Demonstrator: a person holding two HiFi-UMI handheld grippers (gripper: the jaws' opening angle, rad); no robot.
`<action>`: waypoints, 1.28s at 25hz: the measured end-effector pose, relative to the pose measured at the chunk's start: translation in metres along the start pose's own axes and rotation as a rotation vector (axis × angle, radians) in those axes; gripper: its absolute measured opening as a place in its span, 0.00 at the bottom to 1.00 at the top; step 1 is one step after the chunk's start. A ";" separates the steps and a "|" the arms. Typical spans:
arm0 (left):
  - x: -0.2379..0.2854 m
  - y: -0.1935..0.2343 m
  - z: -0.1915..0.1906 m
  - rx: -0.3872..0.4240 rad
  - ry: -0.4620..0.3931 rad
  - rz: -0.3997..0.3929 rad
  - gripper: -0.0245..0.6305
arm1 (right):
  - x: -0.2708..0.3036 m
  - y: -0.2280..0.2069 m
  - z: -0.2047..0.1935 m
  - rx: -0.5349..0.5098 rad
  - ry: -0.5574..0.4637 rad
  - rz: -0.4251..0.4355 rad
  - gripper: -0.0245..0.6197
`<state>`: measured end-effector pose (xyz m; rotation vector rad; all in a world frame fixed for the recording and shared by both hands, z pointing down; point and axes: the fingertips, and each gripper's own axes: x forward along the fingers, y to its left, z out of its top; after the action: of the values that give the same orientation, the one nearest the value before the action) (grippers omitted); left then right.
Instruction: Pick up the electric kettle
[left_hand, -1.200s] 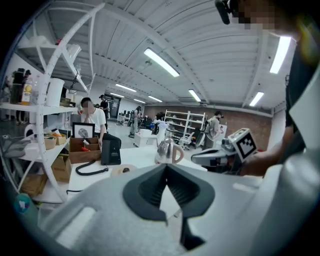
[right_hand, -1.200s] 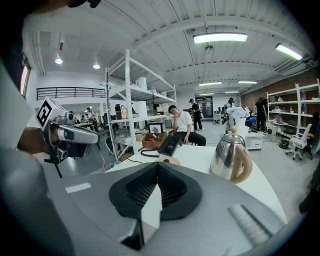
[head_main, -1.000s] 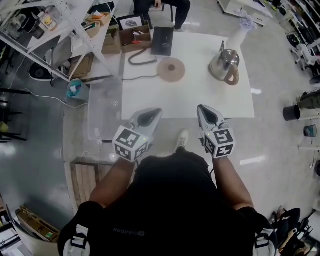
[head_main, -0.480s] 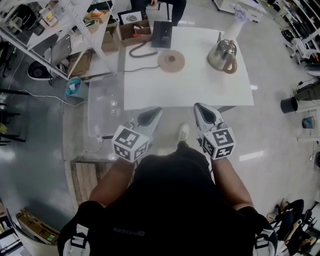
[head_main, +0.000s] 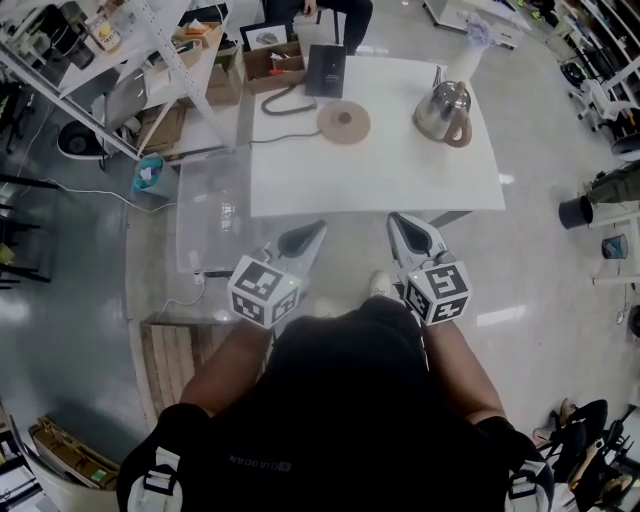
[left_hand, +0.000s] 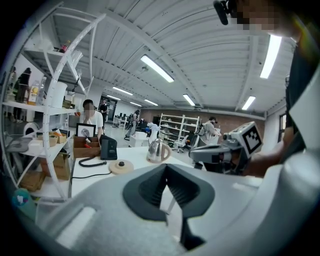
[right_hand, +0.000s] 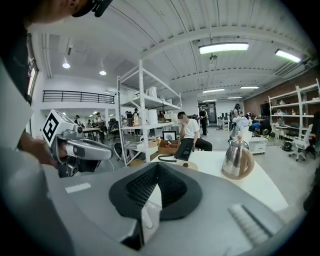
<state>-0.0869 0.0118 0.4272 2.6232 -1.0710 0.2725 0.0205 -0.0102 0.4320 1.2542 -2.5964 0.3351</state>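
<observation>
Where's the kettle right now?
In the head view, the electric kettle stands near the far right corner of the white table, to the right of its round base.

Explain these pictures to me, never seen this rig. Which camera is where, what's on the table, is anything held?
No robot here: a person holds a two-jaw hand tool in each hand. The head view comes from a camera on the person's head, looking down, so the left gripper and the right gripper show in front of the body; the marker cubes are part of them. The other two pictures come from cameras riding on each gripper, looking along its jaws. Both pairs of jaws are closed, with nothing in them. On the white table ahead stand the electric kettle, a round base apart from it, and a black box with a cord. Both grippers are short of the table, so the kettle is untouched.
</observation>
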 end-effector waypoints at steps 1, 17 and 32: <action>0.001 0.000 0.001 -0.001 -0.002 0.002 0.04 | 0.000 0.000 0.001 -0.003 0.002 0.005 0.04; 0.043 -0.021 0.018 -0.007 -0.021 0.052 0.04 | -0.021 -0.039 0.001 -0.035 0.014 0.060 0.04; 0.062 -0.052 0.015 0.004 0.011 0.096 0.04 | -0.040 -0.066 -0.007 -0.016 -0.005 0.107 0.04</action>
<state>-0.0057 0.0018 0.4200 2.5750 -1.1955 0.3095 0.0977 -0.0190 0.4332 1.1154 -2.6706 0.3309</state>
